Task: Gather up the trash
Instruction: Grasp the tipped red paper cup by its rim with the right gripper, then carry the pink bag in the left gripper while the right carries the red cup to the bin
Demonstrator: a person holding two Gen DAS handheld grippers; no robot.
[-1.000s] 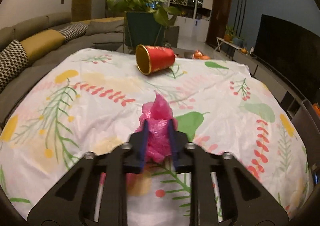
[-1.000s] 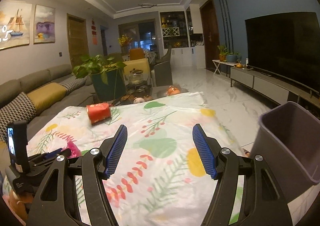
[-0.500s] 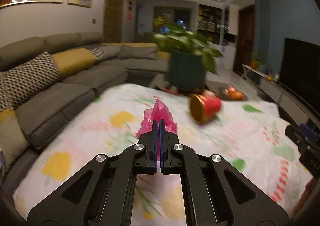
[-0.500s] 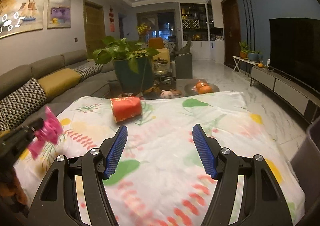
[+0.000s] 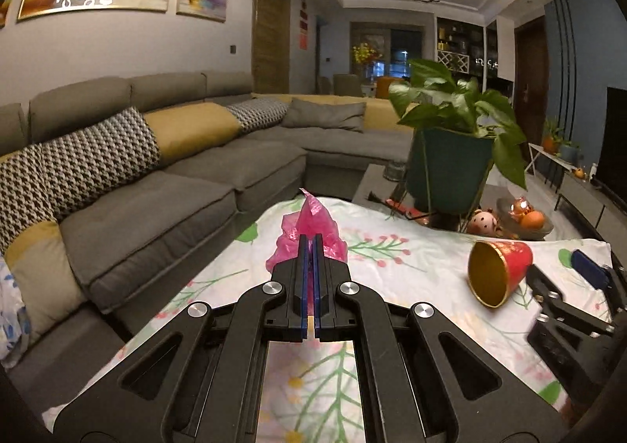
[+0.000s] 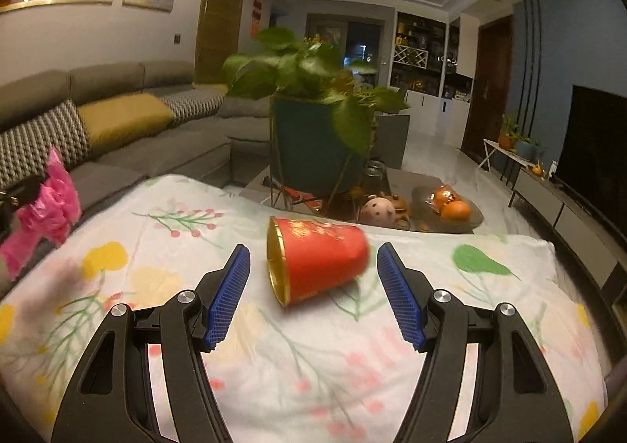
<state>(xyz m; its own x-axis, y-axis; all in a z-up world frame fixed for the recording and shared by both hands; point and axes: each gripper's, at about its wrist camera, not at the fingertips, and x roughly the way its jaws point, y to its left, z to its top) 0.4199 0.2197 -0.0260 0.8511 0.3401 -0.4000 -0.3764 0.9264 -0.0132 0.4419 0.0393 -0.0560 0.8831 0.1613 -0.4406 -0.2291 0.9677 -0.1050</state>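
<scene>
The floral tablecloth [image 6: 313, 364] fills the view, grey sofa [image 5: 156, 200] off its left edge, potted plant [image 6: 313, 145] and a fruit dish [image 6: 450, 207] beyond the far edge. The red paper cup [image 6: 317, 262] lies on its side near the far edge, gold mouth facing left. The right gripper [image 6: 313, 298] hangs wide open, empty, the cup between its blue pads [image 6: 229, 298] but not touched. Looks like the cup pickup: next, ease forward and squeeze gently, since a cup that light may roll or crush. The left gripper [image 5: 311, 258] is clamped tight on the crumpled pink plastic bag [image 5: 309, 231], held above the left edge. Nothing blocks the cup.
</scene>
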